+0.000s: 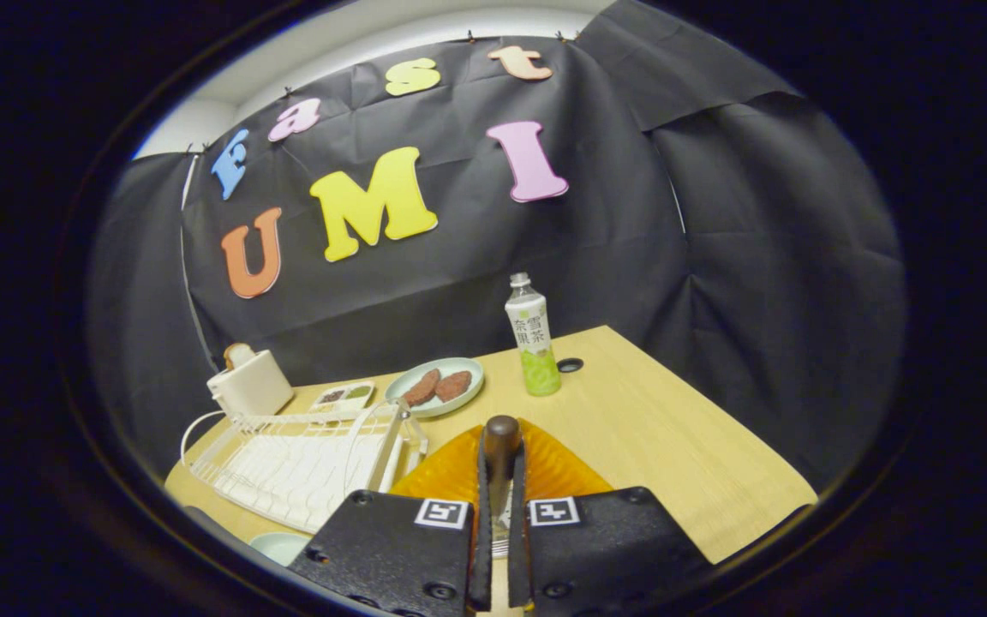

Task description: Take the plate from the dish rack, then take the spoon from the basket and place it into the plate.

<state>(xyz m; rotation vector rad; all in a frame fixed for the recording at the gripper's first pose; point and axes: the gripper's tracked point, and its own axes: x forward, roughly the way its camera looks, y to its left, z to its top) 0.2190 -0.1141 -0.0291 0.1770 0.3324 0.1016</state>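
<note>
An amber ribbed plate (451,470) lies on the pale wood-grain table (673,437). The spoon (501,446) has a dark brown handle. The dish rack (305,463) is white; the far plate (435,387), pale green.

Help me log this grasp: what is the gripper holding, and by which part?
The gripper is shut on the spoon, gripping its handle just below the dark rounded end, above the orange plate.

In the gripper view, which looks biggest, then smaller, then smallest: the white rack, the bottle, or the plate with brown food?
1. Rack, but it is nearest.
2. Plate and bottle look alike, so no ranking.
The gripper is shut on the spoon.
</note>
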